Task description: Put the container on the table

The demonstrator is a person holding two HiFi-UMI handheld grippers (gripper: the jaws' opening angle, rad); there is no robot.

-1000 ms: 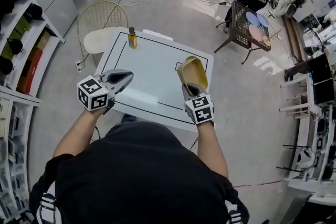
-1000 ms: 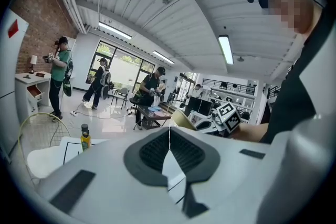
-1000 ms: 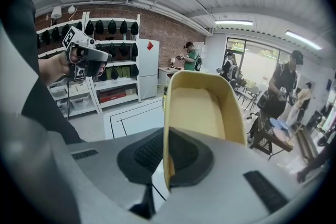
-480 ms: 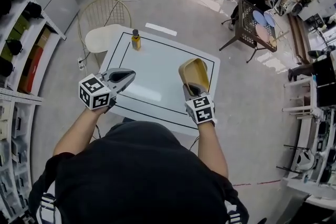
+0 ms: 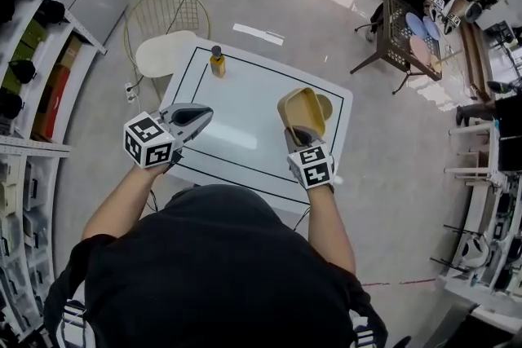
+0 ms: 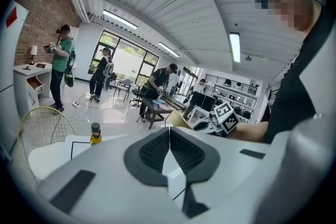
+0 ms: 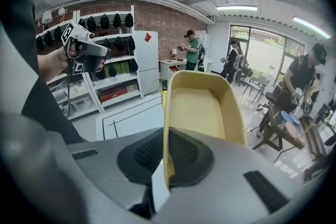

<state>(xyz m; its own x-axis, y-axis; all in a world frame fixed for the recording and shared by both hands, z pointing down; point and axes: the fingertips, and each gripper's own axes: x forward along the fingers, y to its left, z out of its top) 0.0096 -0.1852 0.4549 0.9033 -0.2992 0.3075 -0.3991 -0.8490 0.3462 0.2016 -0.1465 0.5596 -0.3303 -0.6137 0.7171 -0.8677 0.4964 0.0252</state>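
Container: tan open tub [image 5: 302, 112], carried tilted above the right-hand part of the white table [image 5: 245, 122], not yet set down.
Right gripper: the right gripper [image 5: 300, 133] has its jaws clamped on one side wall of the tub, pads pinching the rim, with the rest of the tub reaching out past the fingertips.
Left gripper: the left gripper [image 5: 204, 116] has its jaws pressed together with nothing between them, and it hovers over the near-left side of the table.
Step in hand: carrying the tub in over the table, judged as the last stretch before placing it.
Next move: likely a lowering until the base sits flat, which calls for levelling the tilted tub first, then releasing the wall without dragging it sideways.
Edges: the tub hangs near the table's right edge and close to the black outline [image 5: 269, 85] drawn on the top. A landing further inward looks safer.
Open room: most of the tabletop is bare. A small yellow bottle [image 5: 217, 61] stands at the far-left corner, well apart from the tub.
Surroundings: a wire chair [image 5: 163, 33] sits beyond the far-left side, shelving [image 5: 33, 37] to the left, and other people work in the background.
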